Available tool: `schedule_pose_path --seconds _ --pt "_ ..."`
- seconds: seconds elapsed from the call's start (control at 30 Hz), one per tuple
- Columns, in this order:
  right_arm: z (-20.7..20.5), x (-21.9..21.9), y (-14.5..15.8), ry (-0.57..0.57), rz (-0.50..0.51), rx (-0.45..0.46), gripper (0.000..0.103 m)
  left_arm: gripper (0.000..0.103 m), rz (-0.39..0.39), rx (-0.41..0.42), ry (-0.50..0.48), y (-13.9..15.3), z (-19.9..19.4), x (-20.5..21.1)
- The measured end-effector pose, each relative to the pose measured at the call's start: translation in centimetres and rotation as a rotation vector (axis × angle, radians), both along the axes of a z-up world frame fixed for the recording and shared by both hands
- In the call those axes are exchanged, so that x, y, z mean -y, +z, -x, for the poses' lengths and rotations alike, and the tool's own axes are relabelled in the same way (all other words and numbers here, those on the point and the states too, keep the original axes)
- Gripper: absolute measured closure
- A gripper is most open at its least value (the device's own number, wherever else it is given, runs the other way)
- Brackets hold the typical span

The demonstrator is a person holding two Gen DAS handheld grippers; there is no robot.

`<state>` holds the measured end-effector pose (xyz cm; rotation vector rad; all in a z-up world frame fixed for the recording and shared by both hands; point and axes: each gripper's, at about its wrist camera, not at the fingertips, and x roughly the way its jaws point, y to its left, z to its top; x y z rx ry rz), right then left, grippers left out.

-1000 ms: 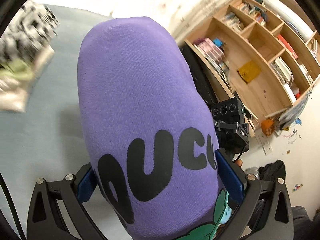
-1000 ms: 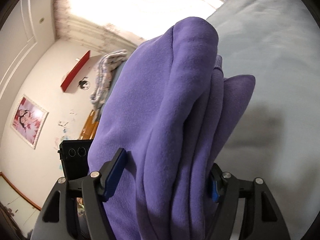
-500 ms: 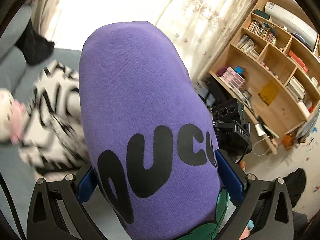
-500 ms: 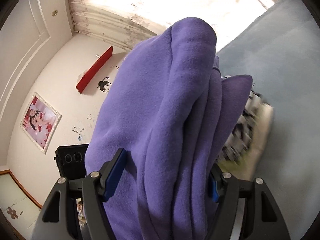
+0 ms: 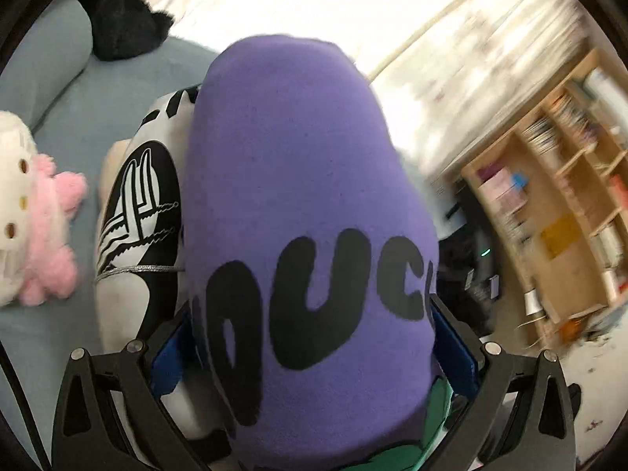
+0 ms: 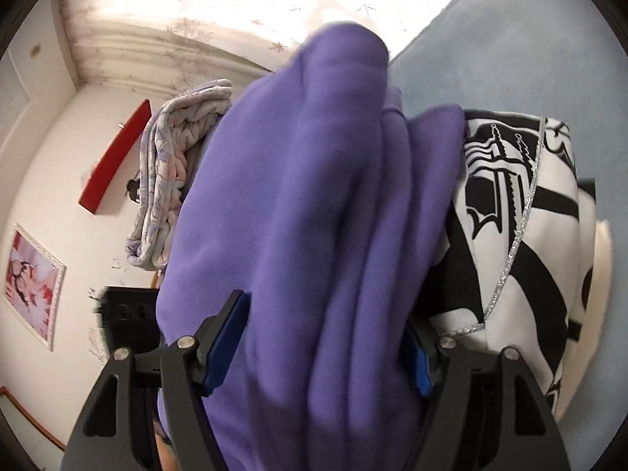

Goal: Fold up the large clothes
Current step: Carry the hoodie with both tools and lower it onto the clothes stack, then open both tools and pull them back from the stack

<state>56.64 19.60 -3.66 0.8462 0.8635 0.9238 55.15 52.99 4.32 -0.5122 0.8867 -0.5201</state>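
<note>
A folded purple sweatshirt (image 5: 298, 204) with black letters fills the left wrist view. My left gripper (image 5: 314, 337) is shut on it, its blue pads pressed to both sides. The same purple sweatshirt (image 6: 314, 216) fills the right wrist view as a thick folded stack. My right gripper (image 6: 329, 345) is shut on it. A folded black-and-white patterned garment (image 5: 137, 212) lies on the pale blue bed just beyond the sweatshirt. It also shows in the right wrist view (image 6: 522, 227), close beside the sweatshirt.
A pink and white plush toy (image 5: 35, 216) lies on the bed (image 5: 59, 78) at left, a black item (image 5: 121, 19) at the far end. A wooden bookshelf (image 5: 557, 212) stands at right. A folded pale quilt (image 6: 176, 165) lies beyond the sweatshirt.
Both grippers have carried the purple sweatshirt across the bed to the black-and-white garment, which is now close and large. The grips have not changed.
</note>
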Motion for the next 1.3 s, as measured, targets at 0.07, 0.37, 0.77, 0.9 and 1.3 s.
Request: schedule_pose_path --seconds 0.07,0.37,0.77,0.9,1.3 --pt "0.1 0.1 0.4 0.016 0.010 0.015 0.032 0.001 -0.001 0.036 -0.020 -0.1 0.3 0.0" --pt "2.5 0.7 2.9 0.052 0.171 0.045 0.026 0.001 -0.082 0.022 0.041 0.8 2.4 -0.1" --pt "11.9 5.8 6.2 0.058 0.258 0.034 0.025 0.001 -0.263 0.011 0.098 5.3 12.5 5.5" --pt "17.1 8.0 7.5 0.081 0.307 0.046 0.024 0.001 -0.286 -0.029 0.120 5.9 16.0 8.8" --pt "30.2 14.3 11.6 0.131 0.443 0.070 0.024 0.001 -0.355 -0.060 0.079 8.8 27.8 21.6"
